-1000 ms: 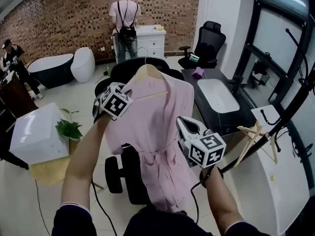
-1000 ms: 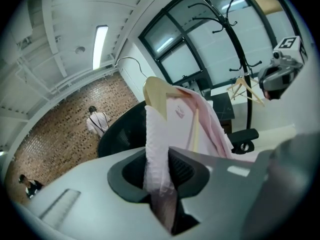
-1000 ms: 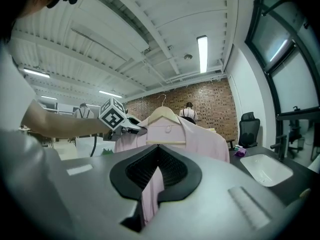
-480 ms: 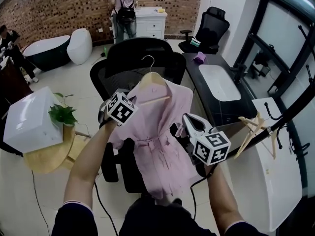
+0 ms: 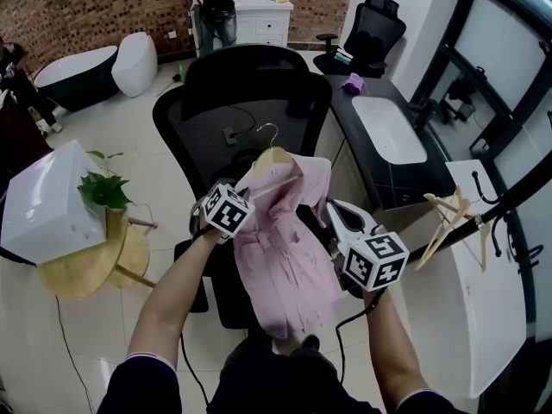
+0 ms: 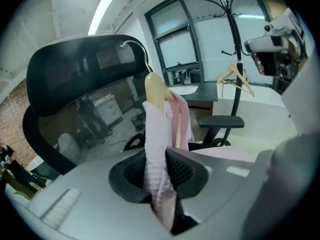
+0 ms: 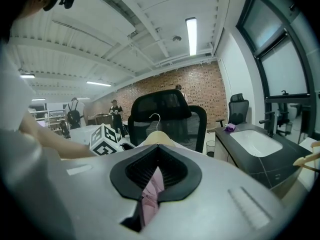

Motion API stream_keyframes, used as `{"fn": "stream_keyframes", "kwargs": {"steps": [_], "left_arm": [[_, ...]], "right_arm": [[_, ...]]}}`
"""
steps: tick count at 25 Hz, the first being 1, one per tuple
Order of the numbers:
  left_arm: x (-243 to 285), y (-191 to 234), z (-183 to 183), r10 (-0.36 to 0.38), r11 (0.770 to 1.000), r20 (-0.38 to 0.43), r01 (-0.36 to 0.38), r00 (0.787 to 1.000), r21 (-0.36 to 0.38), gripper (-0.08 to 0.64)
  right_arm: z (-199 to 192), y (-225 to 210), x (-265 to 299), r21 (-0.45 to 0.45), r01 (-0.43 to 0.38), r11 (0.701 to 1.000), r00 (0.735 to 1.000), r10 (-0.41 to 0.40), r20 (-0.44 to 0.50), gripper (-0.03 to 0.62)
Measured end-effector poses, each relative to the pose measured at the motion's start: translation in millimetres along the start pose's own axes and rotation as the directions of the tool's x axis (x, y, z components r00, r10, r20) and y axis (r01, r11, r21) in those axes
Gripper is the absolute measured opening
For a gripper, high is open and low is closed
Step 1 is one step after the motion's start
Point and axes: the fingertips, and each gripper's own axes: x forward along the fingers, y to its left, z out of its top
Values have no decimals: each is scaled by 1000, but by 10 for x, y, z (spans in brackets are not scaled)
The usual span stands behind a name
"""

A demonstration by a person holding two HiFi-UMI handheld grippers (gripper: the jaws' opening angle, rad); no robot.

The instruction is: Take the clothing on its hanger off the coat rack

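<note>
**Position.** The pink garment [image 5: 289,257] on its wooden hanger [image 5: 274,158] is clear of the coat rack [image 6: 233,44], which stands well apart at the person's right. A bare spare hanger [image 5: 448,216] is the only thing on the rack. The garment hangs in the air between the two grippers, in front of the backrest of a black office chair [image 5: 250,84]. Removal from the rack appears done, so the remaining concern is safe carriage.

**Grip.** The left gripper [image 6: 160,176] has its jaws clamped on a fold of pink cloth just below the hanger's shoulder. The right gripper [image 7: 152,181] has its jaws closed on a thin pinch of the same cloth lower down. Neither pair of jaws holds the wood itself.

**Hazards noted.**
1. The hanger is carried only by the cloth draped over it, and it sits tilted in the head view. Further tilt could slide it out of the neck opening, so that garment and hanger part.
2. The metal hook [image 5: 269,132] stands close to the chair's backrest; whether it touches cannot be told. A move toward the chair could snag it on the mesh or the top edge.
3. The right pinch is slight. A pull between the two grippers could draw the cloth free and throw the whole load onto the left.
4. The hem hangs low near the chair seat and the person's body, where it could catch or drag.
</note>
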Motion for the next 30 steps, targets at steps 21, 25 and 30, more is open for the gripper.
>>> {"fn": "stream_keyframes", "kwargs": {"steps": [21,25,30], "left_arm": [[720,-1125,-1151,-214,928,-121,162,969,-336,54],[855,-1273,-1372,-230,904,-146,156,962,-397,54],[974,-1421,-1600,-260,881,-171,161,950,-444,55]], "right_arm": [[-772,-54,153,89,54,995,991,-42,-125,2],[-902,-79,162,104,62,993,988,-46,-146,2],[-1061,-69,184,118,57,991,985,-37,-170,2]]}}
